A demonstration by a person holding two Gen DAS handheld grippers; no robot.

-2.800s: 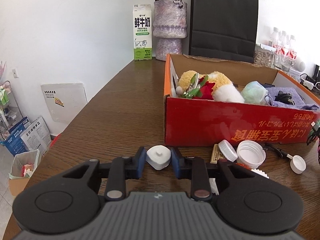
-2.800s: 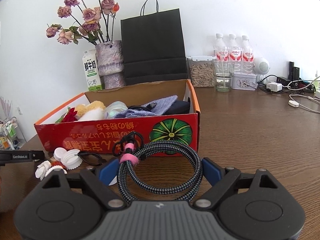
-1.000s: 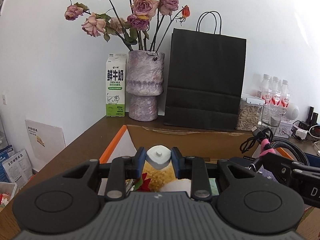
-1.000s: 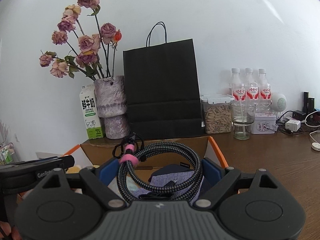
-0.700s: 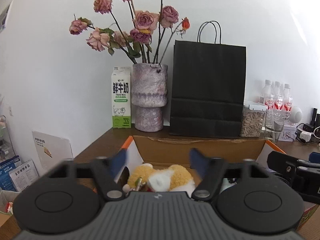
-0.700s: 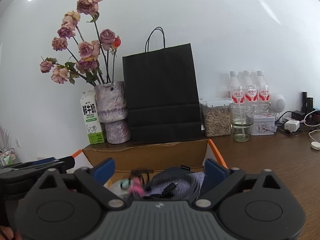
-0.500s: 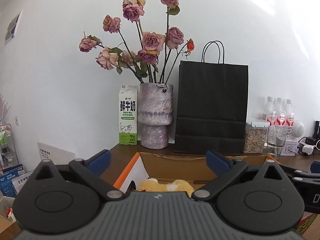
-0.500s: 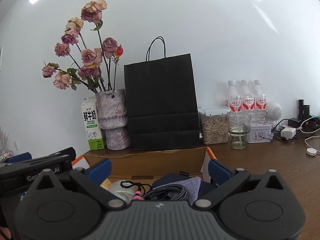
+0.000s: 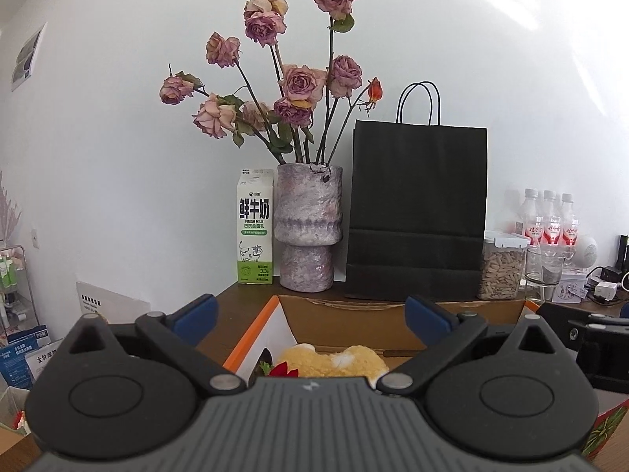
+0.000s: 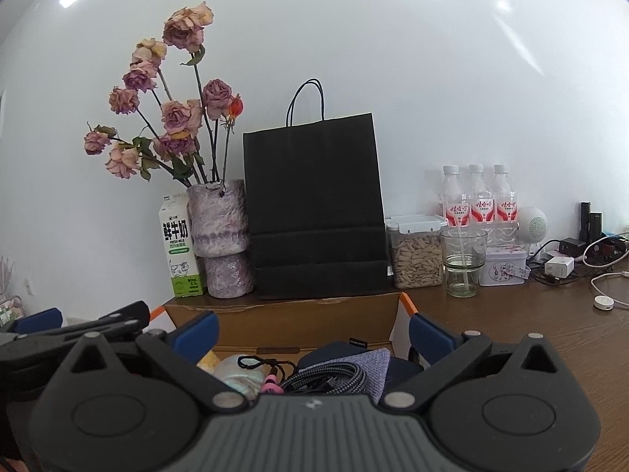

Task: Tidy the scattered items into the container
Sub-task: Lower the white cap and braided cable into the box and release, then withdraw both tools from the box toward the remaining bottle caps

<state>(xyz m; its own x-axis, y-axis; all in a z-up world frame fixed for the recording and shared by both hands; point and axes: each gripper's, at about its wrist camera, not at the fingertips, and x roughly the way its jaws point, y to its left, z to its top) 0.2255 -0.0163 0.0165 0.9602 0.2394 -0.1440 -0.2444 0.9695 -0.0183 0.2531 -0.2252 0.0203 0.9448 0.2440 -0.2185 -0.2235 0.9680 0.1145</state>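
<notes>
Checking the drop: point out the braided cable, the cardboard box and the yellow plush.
braided cable (image 10: 334, 379), right wrist view, coil's middle.
cardboard box (image 10: 306, 324), right wrist view, far inner wall.
yellow plush (image 9: 334, 364), left wrist view, its top.

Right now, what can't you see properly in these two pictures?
- Cardboard box: in both views the gripper body covers its front and floor.
- Yellow plush toy: left wrist view, only its top shows above the gripper body.
- Braided cable: right wrist view, mostly hidden behind the gripper body.
- Table in front of the box: hidden in both views, so leftover items cannot be told.
- Small print on the milk carton: too small to read.
</notes>
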